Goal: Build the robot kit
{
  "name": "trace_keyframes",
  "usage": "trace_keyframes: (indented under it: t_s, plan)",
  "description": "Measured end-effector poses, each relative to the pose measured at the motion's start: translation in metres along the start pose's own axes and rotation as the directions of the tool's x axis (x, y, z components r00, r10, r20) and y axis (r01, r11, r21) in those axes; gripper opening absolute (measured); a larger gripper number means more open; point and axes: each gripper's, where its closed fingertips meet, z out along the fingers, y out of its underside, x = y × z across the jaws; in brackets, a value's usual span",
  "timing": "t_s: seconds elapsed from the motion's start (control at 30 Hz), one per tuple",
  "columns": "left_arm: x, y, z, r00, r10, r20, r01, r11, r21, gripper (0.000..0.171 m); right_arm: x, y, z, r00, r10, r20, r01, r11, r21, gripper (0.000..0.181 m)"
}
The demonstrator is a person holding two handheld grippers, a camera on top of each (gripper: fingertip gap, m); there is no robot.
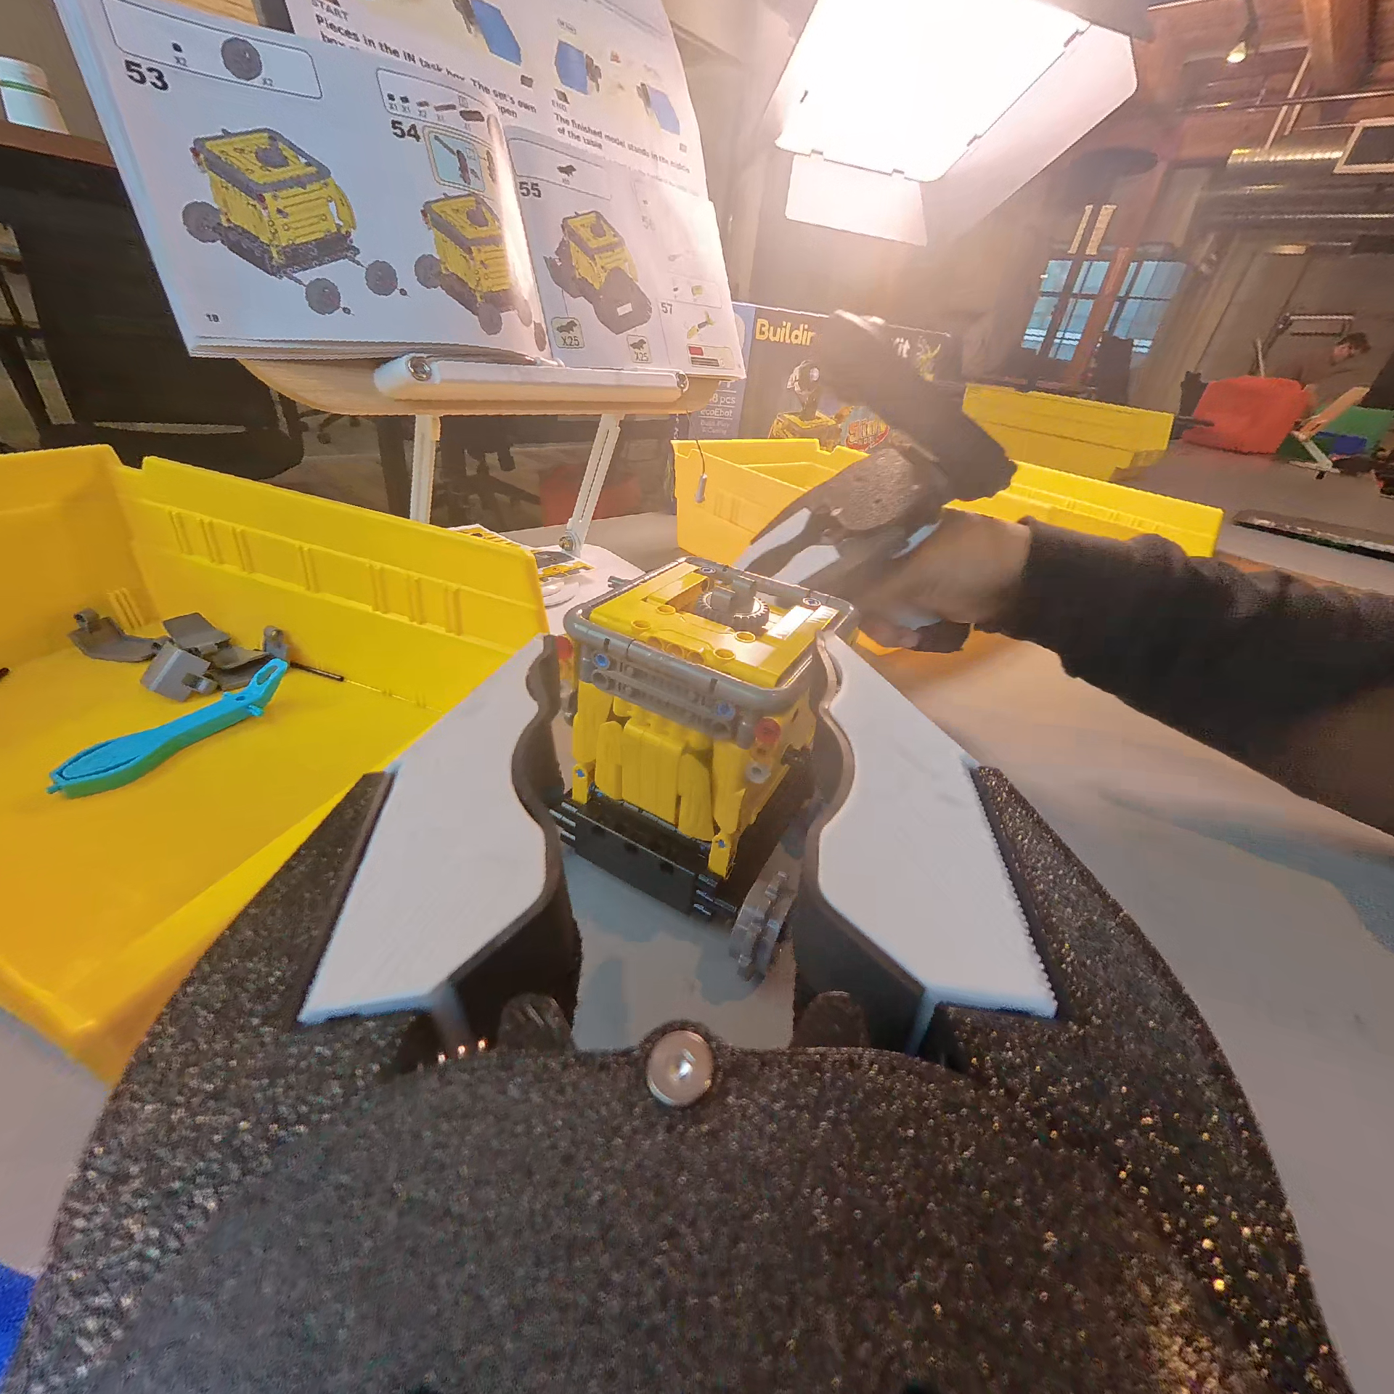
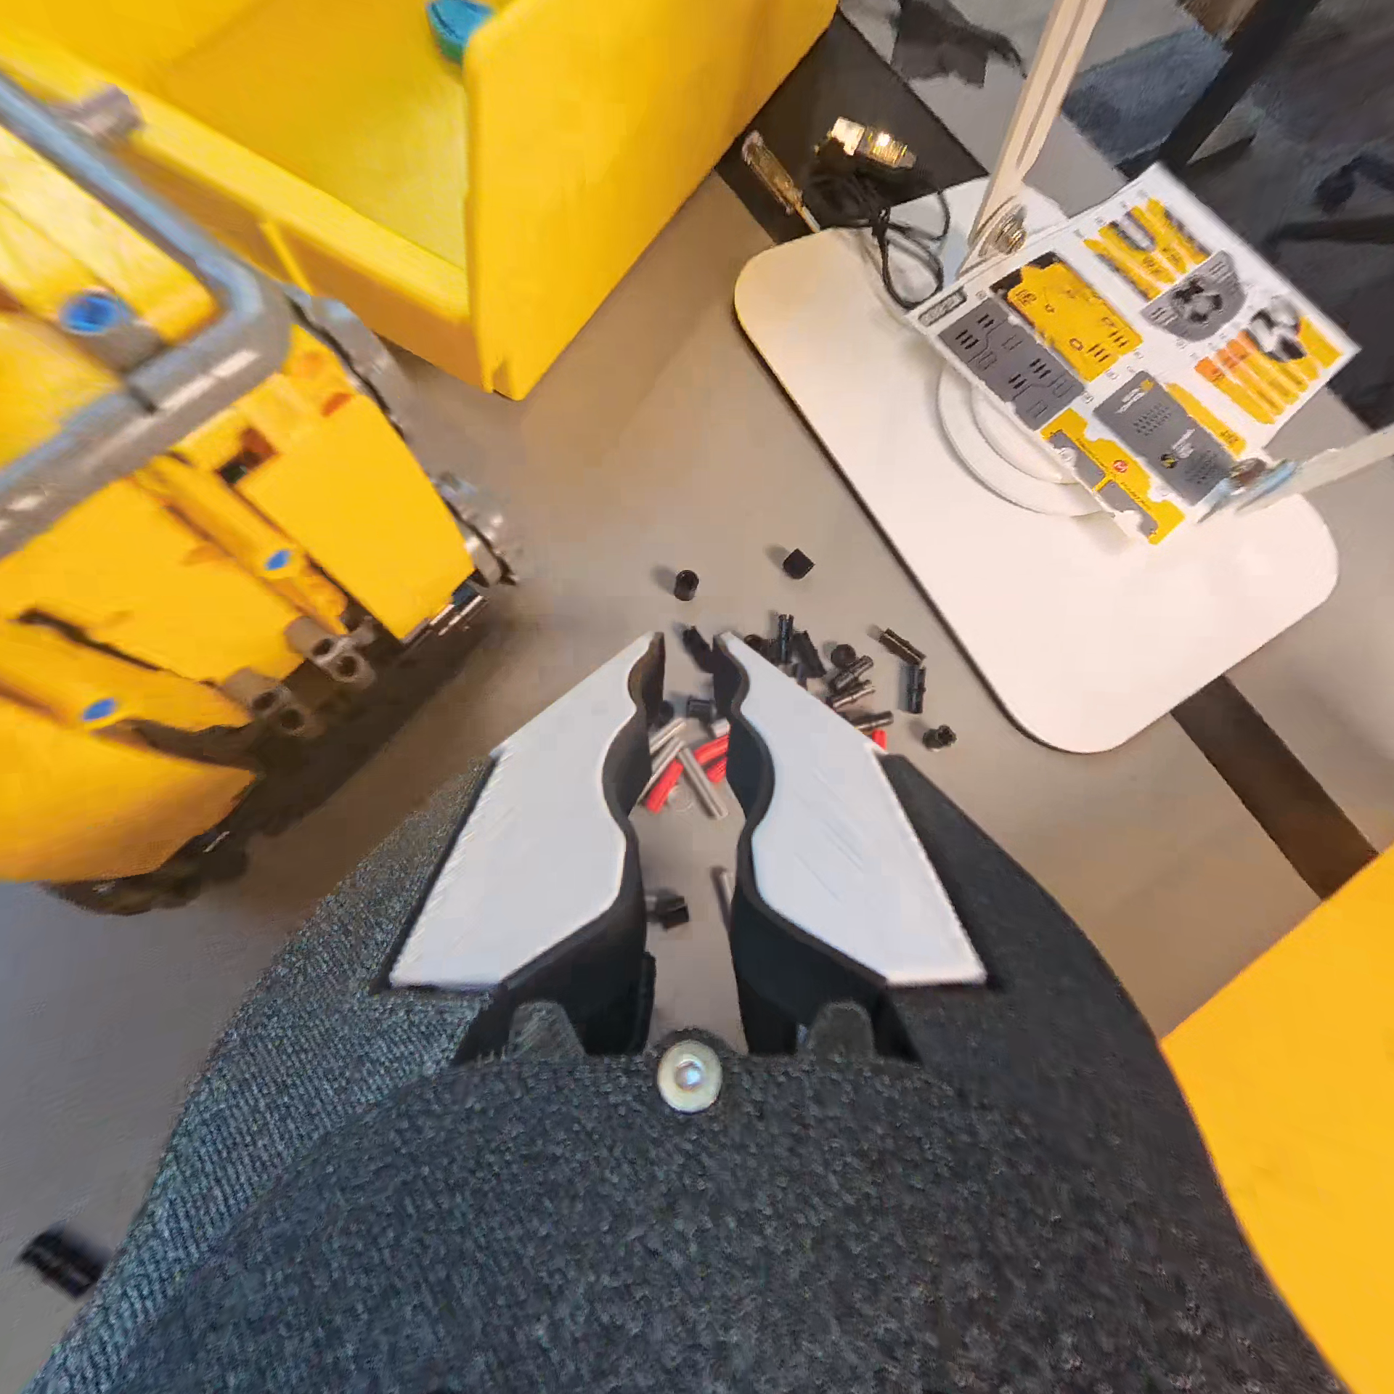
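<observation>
yellow brick-built model (image 1: pixel 683 724) stands upright on the grey table (image 1: pixel 1131 867), set between the fingers of the left gripper (image 1: pixel 683 679), which close in on its two sides (contact looks likely at the tips). just beyond the model, the right gripper (image 2: pixel 690 641) hangs over a scatter of small black, grey and red pins (image 2: pixel 762 701), its fingers a narrow gap apart and holding nothing. a yellow bin (image 1: pixel 317 573) with grey parts and a blue tool (image 1: pixel 166 735) sits to the left; an open instruction booklet (image 1: pixel 392 188) stands behind on a white stand (image 2: pixel 1056 603).

yellow model (image 2: pixel 226 528) blurred, cut off left
</observation>
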Motion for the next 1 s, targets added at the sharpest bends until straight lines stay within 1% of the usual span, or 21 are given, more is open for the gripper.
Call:
trace_keyframes:
  t_s: [0.03, 0.13, 0.2, 0.3, 0.53, 0.7, 0.77, 0.9, 1.0]
  plan:
    - [0.000, 0.000, 0.000, 1.000, -0.004, 0.000, 0.004, 1.000, 0.002, 0.063, 0.000, 0.004, 0.008, 1.000, -0.011, 0.027, 0.012, 0.999, -0.040, 0.013]
    - [-0.001, 0.000, 0.000, 1.000, -0.009, -0.003, 0.009, 1.000, 0.003, 0.063, -0.006, 0.007, 0.021, 0.995, -0.053, 0.090, 0.062, 0.993, -0.097, 0.013]
    - [0.000, 0.000, 0.000, 1.000, -0.009, -0.007, 0.009, 1.000, 0.001, 0.063, -0.004, 0.012, 0.025, 0.993, -0.076, 0.089, 0.088, 0.986, -0.139, 0.013]
    - [0.000, 0.000, 0.000, 1.000, -0.012, -0.010, 0.012, 1.000, 0.002, 0.063, -0.003, 0.014, 0.029, 0.993, -0.064, 0.098, 0.080, 0.983, -0.167, 0.013]
    - [0.000, 0.000, 0.000, 1.000, -0.022, -0.015, 0.022, 1.000, 0.001, 0.063, 0.000, 0.015, 0.032, 0.994, -0.019, 0.108, 0.038, 0.984, -0.174, 0.012]
    - [0.000, 0.001, 0.001, 1.000, -0.022, -0.017, 0.022, 1.000, -0.002, 0.063, 0.000, 0.016, 0.032, 0.988, 0.061, 0.143, -0.035, 0.984, -0.177, 0.009]
    - [0.000, 0.000, 0.000, 1.000, -0.025, -0.016, 0.025, 1.000, 0.001, 0.063, 0.002, 0.017, 0.032, 0.987, 0.068, 0.145, -0.042, 0.984, -0.175, 0.006]
    - [-0.001, 0.000, 0.000, 0.999, -0.034, -0.016, 0.034, 0.999, 0.003, 0.063, 0.000, 0.017, 0.031, 0.986, 0.072, 0.153, -0.046, 0.984, -0.171, 0.005]
    - [-0.002, 0.000, 0.000, 0.999, -0.034, -0.016, 0.034, 0.999, 0.005, 0.063, -0.006, 0.010, 0.024, 0.983, 0.078, 0.165, -0.056, 0.990, -0.130, 0.005]
